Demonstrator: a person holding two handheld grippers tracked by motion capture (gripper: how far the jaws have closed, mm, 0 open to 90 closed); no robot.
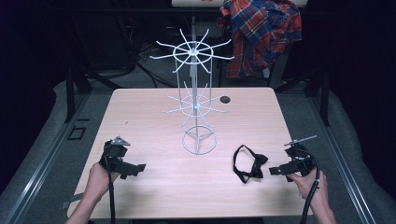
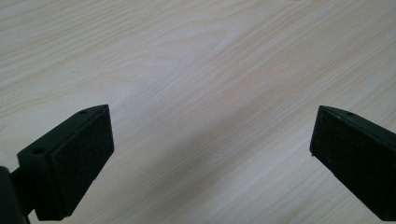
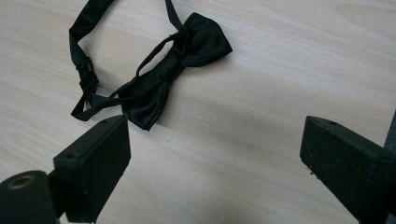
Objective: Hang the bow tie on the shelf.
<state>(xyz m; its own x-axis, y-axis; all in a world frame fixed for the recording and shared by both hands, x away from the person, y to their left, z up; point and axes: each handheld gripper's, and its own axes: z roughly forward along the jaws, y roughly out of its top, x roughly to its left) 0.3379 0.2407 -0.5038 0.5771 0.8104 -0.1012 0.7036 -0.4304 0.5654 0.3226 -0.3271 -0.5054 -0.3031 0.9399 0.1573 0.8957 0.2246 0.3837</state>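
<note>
A: What's at the left?
B: The left gripper [image 1: 139, 167] hovers low over the bare worktop [image 1: 154, 186], jaws wide apart, nothing between them.
A: The middle?
B: A white wire rack [image 1: 196, 93] stands upright.
A: And to the right?
B: A black bow tie [image 1: 248, 164] lies flat on the worktop, just beside the right gripper [image 1: 274, 171], whose jaws are spread apart and empty.

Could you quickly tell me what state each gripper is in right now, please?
Left gripper: open, nothing between its jaws.
Right gripper: open, holding nothing; the black bow tie lies on the table just ahead of it.
</note>
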